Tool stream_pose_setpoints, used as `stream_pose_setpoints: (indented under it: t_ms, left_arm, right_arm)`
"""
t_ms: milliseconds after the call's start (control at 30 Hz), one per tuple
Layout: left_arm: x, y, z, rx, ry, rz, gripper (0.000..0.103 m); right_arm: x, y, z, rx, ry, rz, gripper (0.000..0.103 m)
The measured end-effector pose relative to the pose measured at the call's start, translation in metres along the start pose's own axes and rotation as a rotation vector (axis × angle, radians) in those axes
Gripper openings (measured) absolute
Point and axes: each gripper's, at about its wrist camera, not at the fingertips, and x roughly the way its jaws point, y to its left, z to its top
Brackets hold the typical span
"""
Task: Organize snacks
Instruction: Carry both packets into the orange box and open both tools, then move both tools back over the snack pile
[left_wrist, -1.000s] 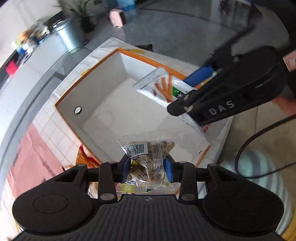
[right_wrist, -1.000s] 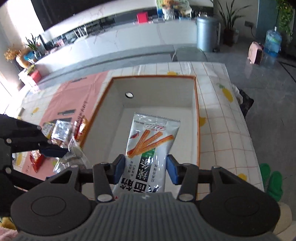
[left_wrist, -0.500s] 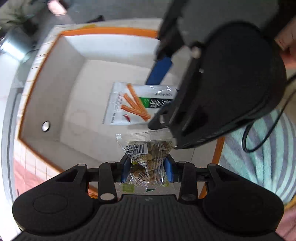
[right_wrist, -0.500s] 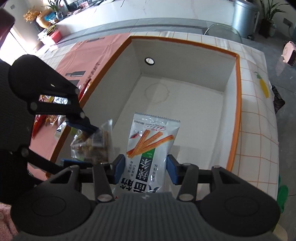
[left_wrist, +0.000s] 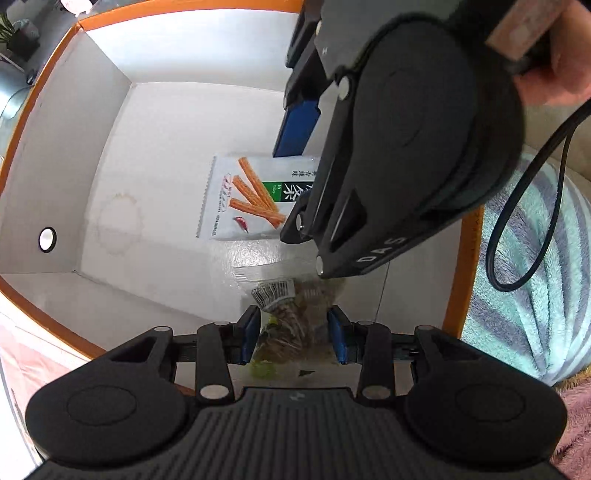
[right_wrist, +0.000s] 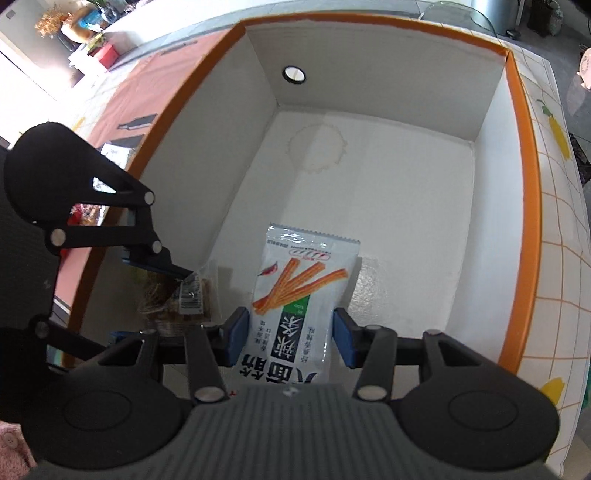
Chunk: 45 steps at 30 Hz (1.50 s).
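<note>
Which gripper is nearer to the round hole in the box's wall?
Left. The left gripper, shut on a clear snack bag, hangs beside the wall with the round hole. The right gripper, shut on the white stick-snack packet, sits farther across the box.

White box (right_wrist: 406, 206) with an orange rim; inside it, a white packet (right_wrist: 299, 295) printed with orange sticks and a green band — beside the box, white tiles (right_wrist: 554, 280) lined orange.
</note>
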Motion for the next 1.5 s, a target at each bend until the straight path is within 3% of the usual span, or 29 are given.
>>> stream_pose_setpoints:
  t_ms: [133,267,333,367,500,667,733,833,933,1033,1200,1367,1500]
  left_arm:
    - [-0.005,0.002,-0.008,-0.029,-0.065,-0.002,0.057]
    - [-0.026,0.001,-0.024,-0.059,-0.133,0.015,0.057]
    - [-0.043,0.000,-0.035,-0.093,-0.193,0.017,0.057]
    - [-0.053,-0.002,-0.041,-0.122,-0.232,0.016,0.057]
    - [-0.094,-0.014,-0.075,-0.327,-0.396,0.088,0.057]
    - [-0.138,-0.037,-0.141,-0.643,-0.593,0.184,0.062]
    - [-0.148,-0.048,-0.168,-0.801,-0.623,0.220,0.067]
    - [-0.152,-0.048,-0.214,-1.018,-0.662,0.204,0.067]
    - [-0.155,-0.050,-0.256,-1.149,-0.670,0.236,0.067]
    - [-0.157,-0.058,-0.295,-1.213,-0.692,0.290,0.067]
    - [-0.158,-0.067,-0.349,-1.331,-0.772,0.268,0.067]
    - [-0.149,-0.066,-0.377,-1.395,-0.782,0.270,0.067]
    - [-0.140,-0.063,-0.388,-1.396,-0.777,0.243,0.068]
  right_arm:
    - [0.009,0.004,0.002,0.032,0.030,-0.027,0.051]
    - [0.011,0.008,0.007,0.059,0.057,-0.062,0.056]
    - [0.003,0.010,0.010,0.065,0.057,-0.081,0.068]
    - [-0.002,0.012,0.011,0.066,0.050,-0.094,0.069]
    - [-0.034,0.023,0.007,0.088,-0.015,-0.117,0.069]
    - [-0.075,0.057,-0.002,0.135,-0.117,-0.132,0.069]
    - [-0.085,0.075,-0.009,0.174,-0.152,-0.133,0.069]
    - [-0.094,0.110,-0.016,0.187,-0.223,-0.136,0.069]
    - [-0.103,0.150,-0.023,0.171,-0.295,-0.118,0.069]
    - [-0.103,0.186,-0.033,0.166,-0.348,-0.115,0.069]
    - [-0.083,0.237,-0.059,0.169,-0.451,-0.163,0.069]
    - [-0.061,0.265,-0.084,0.154,-0.537,-0.192,0.069]
    - [-0.048,0.276,-0.093,0.081,-0.610,-0.267,0.068]
